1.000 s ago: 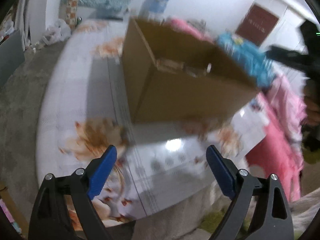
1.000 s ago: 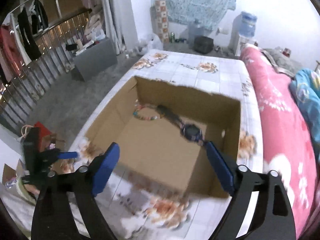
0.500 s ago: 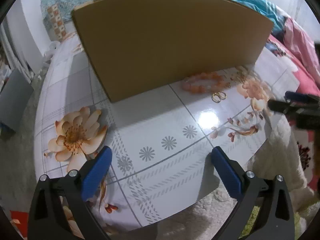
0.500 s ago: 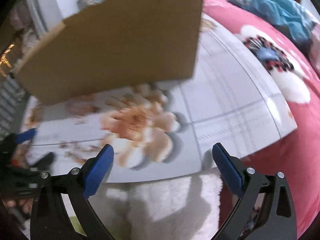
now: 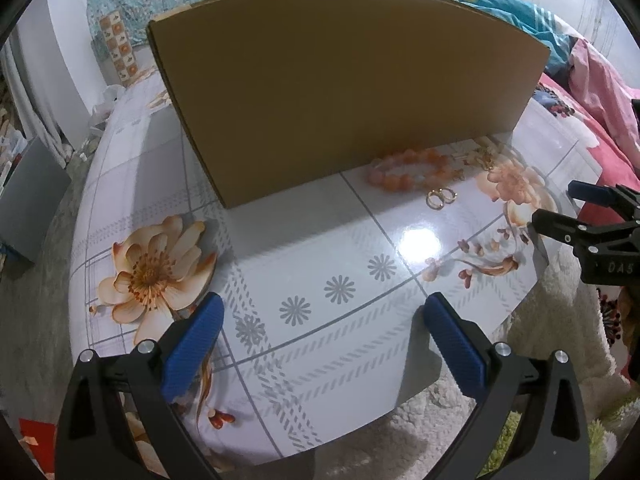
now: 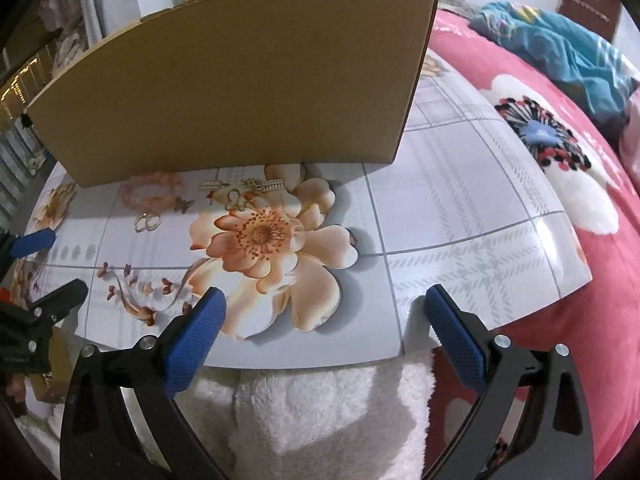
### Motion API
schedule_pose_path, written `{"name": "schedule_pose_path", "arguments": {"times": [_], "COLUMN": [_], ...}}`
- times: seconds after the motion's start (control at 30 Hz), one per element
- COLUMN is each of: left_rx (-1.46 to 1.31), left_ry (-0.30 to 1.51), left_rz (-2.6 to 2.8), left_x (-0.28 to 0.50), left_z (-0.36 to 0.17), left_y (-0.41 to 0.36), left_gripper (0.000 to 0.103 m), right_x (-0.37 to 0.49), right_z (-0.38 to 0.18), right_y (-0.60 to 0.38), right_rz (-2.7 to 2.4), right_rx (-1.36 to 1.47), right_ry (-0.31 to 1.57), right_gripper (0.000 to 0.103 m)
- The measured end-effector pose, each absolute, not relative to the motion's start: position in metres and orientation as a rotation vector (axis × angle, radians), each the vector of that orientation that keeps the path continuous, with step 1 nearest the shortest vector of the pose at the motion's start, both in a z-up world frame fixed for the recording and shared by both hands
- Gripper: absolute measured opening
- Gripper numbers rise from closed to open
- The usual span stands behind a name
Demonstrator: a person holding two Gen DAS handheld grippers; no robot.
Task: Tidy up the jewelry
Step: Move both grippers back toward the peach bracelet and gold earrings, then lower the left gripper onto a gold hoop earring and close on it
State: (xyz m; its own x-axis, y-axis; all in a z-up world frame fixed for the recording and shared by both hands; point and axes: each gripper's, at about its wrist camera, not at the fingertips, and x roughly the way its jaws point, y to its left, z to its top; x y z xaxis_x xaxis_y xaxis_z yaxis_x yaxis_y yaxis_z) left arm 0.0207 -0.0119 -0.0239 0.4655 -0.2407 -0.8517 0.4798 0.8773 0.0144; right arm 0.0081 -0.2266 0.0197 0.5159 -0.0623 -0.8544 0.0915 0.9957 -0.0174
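A brown cardboard box stands on the floral table; its front wall hides the inside. Right before that wall lie an orange bead bracelet, a pair of gold hoop earrings, a gold butterfly piece and small silver pieces. My left gripper hovers open over the table's near edge, nothing between its fingers. My right gripper is open and empty too, to the right of the jewelry.
A white fluffy cloth hangs below the table's near edge. A bed with a red flowered blanket and a heap of blue cloth runs along the right side. On the floor at the left sits a grey box.
Both grippers dropped from above the box to low in front of it and tilted, so the box's inside with a watch and a bead string went out of sight. The jewelry on the table came into view.
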Motion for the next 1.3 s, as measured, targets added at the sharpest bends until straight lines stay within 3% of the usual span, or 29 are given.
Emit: {"name": "schedule_pose_path", "arguments": {"times": [0.17,0.27,0.33,0.5,0.67,0.87,1.23,1.3], "left_rx": [0.258,0.243,0.242,0.282,0.314,0.337,0.365,0.37], "left_ry": [0.966,0.892,0.852,0.821,0.827,0.843,0.831,0.823], "left_rz": [-0.48,-0.548,-0.596,-0.697,-0.728,-0.733,-0.726,-0.729], "left_x": [0.02,0.013,0.011,0.013,0.018,0.023,0.032,0.032], "left_z": [-0.021,-0.011,-0.005,-0.002,-0.006,-0.015,-0.019,-0.019], "left_y": [-0.01,-0.012,-0.018,-0.043,-0.058,-0.068,-0.08,-0.081], "left_gripper": [0.097,0.089,0.08,0.05,0.034,0.025,0.024,0.016], "right_x": [0.001,-0.003,-0.003,0.005,0.011,0.014,0.012,0.011], "right_z": [0.031,0.043,0.049,0.046,0.039,0.036,0.036,0.037], "right_y": [-0.23,-0.225,-0.216,-0.202,-0.2,-0.201,-0.204,-0.204], "right_rz": [-0.102,-0.011,0.049,0.121,0.161,0.179,0.179,0.181], "right_rx": [0.051,0.078,0.077,0.07,0.11,0.119,0.13,0.13], "right_ry": [0.983,0.898,0.861,0.864,0.889,0.891,0.88,0.876], "right_gripper": [0.095,0.092,0.086,0.056,0.04,0.04,0.04,0.04]}}
